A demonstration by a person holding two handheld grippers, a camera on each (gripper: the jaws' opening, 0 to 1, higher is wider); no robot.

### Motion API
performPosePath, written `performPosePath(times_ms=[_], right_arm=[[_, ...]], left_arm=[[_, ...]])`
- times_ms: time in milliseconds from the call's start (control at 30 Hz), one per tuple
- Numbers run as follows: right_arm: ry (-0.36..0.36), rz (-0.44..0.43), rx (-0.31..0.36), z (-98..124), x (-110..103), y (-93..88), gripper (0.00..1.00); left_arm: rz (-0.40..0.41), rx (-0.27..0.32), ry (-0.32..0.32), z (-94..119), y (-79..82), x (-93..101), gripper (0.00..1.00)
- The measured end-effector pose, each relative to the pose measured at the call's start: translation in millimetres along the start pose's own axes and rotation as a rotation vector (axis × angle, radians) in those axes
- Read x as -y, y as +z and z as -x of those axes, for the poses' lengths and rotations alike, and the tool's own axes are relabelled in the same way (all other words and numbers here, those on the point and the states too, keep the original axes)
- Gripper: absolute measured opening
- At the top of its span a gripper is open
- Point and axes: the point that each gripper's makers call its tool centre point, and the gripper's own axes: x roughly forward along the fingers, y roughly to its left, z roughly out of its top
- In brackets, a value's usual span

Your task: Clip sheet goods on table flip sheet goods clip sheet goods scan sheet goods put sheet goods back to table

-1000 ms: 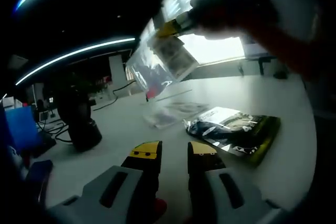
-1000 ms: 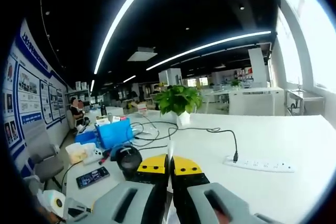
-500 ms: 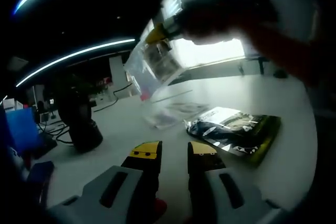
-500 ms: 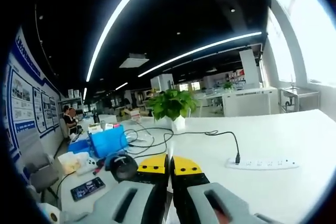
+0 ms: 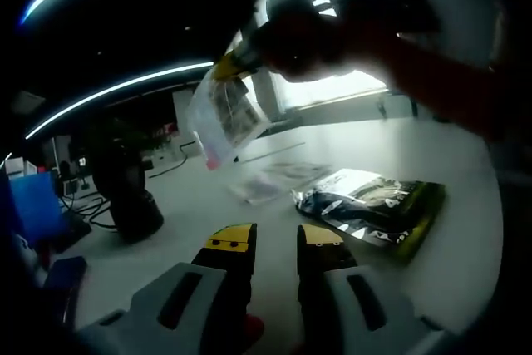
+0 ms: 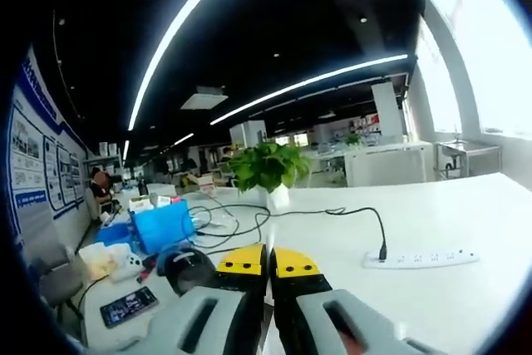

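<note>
Your right gripper [image 5: 229, 62] is raised above the tabletop [image 5: 465, 205] and pinches the top edge of a clear sheet bag [image 5: 223, 118], which hangs down from it with its long axis sloping down toward the black scanner [image 5: 125, 193] standing near the tabletop's far left edge. In the right gripper view the jaws of that gripper [image 6: 268, 259] sit pressed together with a thin pale edge between them, so it looks clamped on the bag. The scanner [image 6: 184, 262] also sits just left of those jaws there.

Your left gripper [image 5: 276, 239] rests low over the near part of the tabletop, jaws parted and holding nothing.

The bag lies up and to the left of the left gripper, between it and the scanner, so the right hand is the one to carry it. A judgement: the scan step is in hand, and the move turns on facing the bag's printed side to the scanner.

The tabletop between the scanner and the dark foil packet [image 5: 374, 212] is mostly bare, bar some clear sheets [image 5: 278, 180] lying flat beyond your left jaws.
</note>
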Motion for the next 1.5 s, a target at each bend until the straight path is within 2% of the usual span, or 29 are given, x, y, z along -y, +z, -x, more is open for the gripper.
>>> performPosePath(times_ms=[167, 333, 500, 933, 1167, 1500], right_arm=[[-0.031, 0.037, 0.023, -5.5, -7.3, -1.5, 0.0], [-0.049, 0.026, 0.045, -12.8, -14.8, -3.2, 0.0], [-0.07, 0.027, 0.06, -23.9, -22.8, -12.5, 0.0], [-0.097, 0.045, 0.072, -32.6, -23.2, -22.0, 0.0], [-0.089, 0.06, 0.081, -29.2, -25.6, -18.9, 0.0], [-0.058, 0.084, 0.096, -13.1, -22.3, -1.4, 0.0]], left_arm=[[-0.001, 0.0, 0.002, 0.3, 0.0, -0.2, 0.13], [-0.002, -0.001, 0.003, 0.5, 0.1, -0.4, 0.13], [-0.007, -0.002, 0.003, 0.3, 0.2, -0.1, 0.13], [-0.012, -0.002, 0.001, 0.8, 1.1, 0.5, 0.13], [-0.012, -0.003, 0.002, 1.2, 1.1, 0.4, 0.13], [-0.013, -0.005, 0.003, 0.7, 0.2, 0.0, 0.13]])
